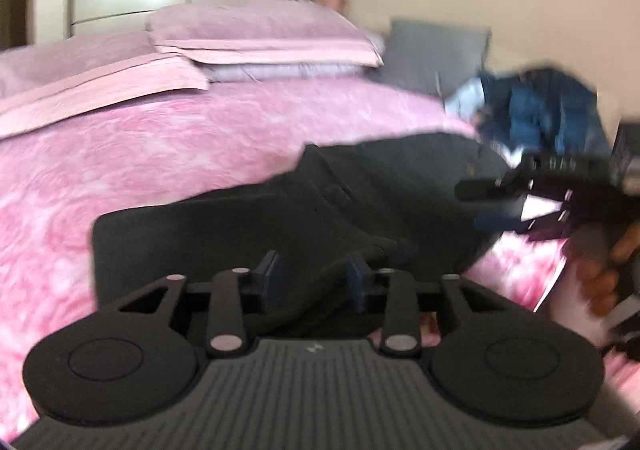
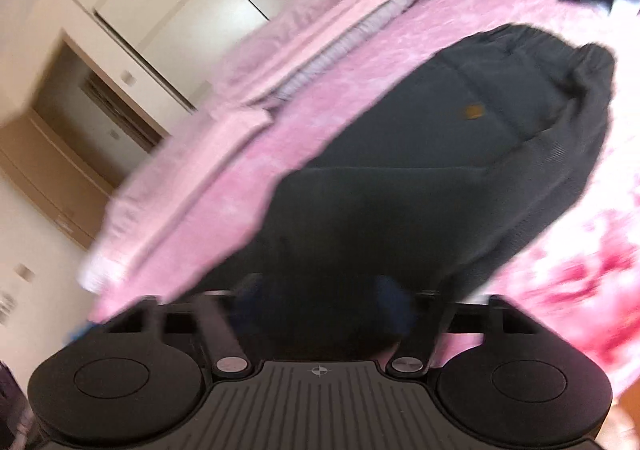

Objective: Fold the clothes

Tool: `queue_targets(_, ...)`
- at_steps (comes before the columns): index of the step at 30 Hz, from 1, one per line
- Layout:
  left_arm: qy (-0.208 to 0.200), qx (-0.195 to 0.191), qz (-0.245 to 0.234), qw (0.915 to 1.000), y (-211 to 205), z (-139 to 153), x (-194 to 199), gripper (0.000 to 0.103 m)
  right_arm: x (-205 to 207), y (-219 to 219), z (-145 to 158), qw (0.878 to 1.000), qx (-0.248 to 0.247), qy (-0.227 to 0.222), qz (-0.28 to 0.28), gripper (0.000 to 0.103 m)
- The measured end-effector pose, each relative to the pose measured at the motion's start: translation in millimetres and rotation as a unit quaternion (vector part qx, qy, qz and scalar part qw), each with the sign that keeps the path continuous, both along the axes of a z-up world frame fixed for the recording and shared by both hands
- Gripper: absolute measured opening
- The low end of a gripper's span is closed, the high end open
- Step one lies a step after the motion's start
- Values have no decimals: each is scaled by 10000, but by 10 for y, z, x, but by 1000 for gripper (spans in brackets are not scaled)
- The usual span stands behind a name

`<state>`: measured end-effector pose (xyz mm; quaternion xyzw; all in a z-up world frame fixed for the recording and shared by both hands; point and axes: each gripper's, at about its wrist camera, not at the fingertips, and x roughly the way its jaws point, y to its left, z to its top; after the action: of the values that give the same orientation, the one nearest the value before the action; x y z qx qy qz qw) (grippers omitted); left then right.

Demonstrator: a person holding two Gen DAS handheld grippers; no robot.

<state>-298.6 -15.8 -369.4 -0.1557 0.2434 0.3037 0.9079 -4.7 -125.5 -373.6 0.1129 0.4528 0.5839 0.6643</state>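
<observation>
Left gripper [image 1: 314, 282]: blue pads spread, a gap showing between them. Dark cloth lies under and ahead of the pads; no pinch visible. It reads as let go, or not yet taken.

Right gripper [image 2: 324, 310]: jaws spread wide, pads blurred, nothing clamped between them so far as the picture shows. It hangs over the near end of the garment. In the left view the same tool appears at the right edge, held in a hand [image 1: 600, 270], also apart from the cloth.

Dark trousers [image 2: 440, 170]: laid flat on the pink bedspread [image 2: 280, 154], running from the near edge of the bed toward the far side. The gathered waistband sits at the far end, with a small tan label below it. The legs look doubled over one another lengthwise, the edges fairly square. The left view shows a straight folded edge at the near-left end.

Beyond: pink pillows [image 1: 260, 34] at the head of the bed, a grey cushion [image 1: 436, 50] against the wall, and a heap of blue clothes [image 1: 548, 106] at the far-right corner, well apart from the trousers.

Step in hand, as judged: a fold has been laid and both tools are clear of it. The next move likely calls for pinching one short end at both corners and carrying it over to the other end, keeping the layers aligned. Both views are blurred, so the exact edges are hard to read.
</observation>
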Motion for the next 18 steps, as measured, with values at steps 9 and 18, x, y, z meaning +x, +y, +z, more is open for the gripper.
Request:
queue_targets(9,-387,-680,1071,9912,234,-108,-694,27,-187,338,-139,9866,-379,1549,337,71)
queue_targets(18,-557,-790,1125,9889,328,-340,-796,30,-333,742,-331,9914,-694,1111,77,46)
